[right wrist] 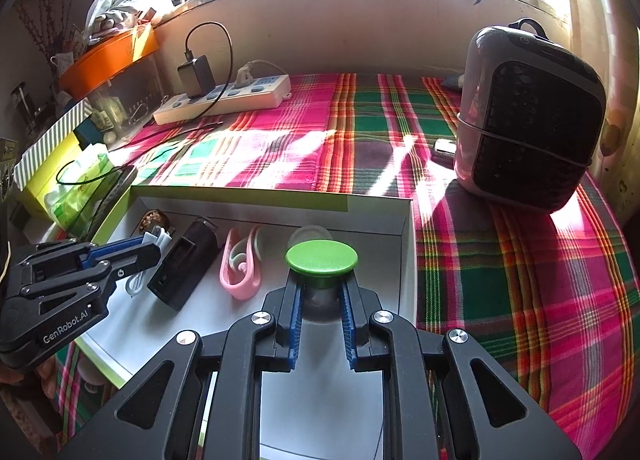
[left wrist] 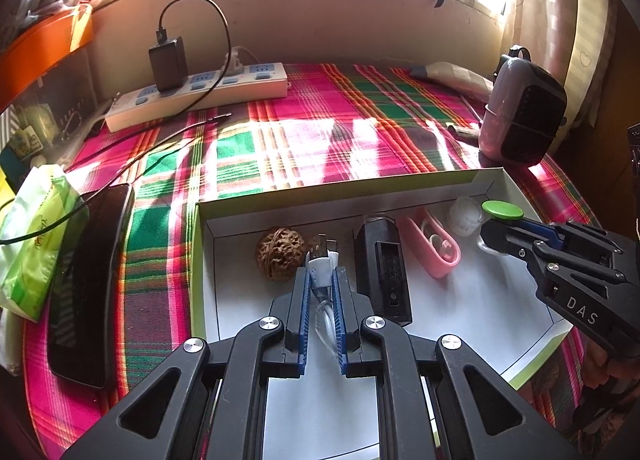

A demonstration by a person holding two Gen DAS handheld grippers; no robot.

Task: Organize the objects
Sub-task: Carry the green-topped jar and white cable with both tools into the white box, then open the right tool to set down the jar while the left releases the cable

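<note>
Jaws of left gripper point(left wrist: 322, 280) clamped on white USB cable point(left wrist: 320, 260), above floor of white box point(left wrist: 400, 183). Jaws of right gripper point(right wrist: 320, 292) clamped on neck of green-capped container point(right wrist: 321, 258), over box's right part. In box along far wall: walnut point(left wrist: 280, 254), black rectangular device point(left wrist: 384, 276), pink clip point(left wrist: 434, 246), clear round piece point(left wrist: 464, 215). Box sits on plaid cloth point(right wrist: 520, 280); power strip point(left wrist: 200, 97) well apart near wall.

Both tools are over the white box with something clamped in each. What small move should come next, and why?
Probably lower both a little further, then open. The left tool is shut on the white cable between the walnut and the black device. The right tool is shut on the green-capped item above bare box floor, seemingly not yet resting.
</note>
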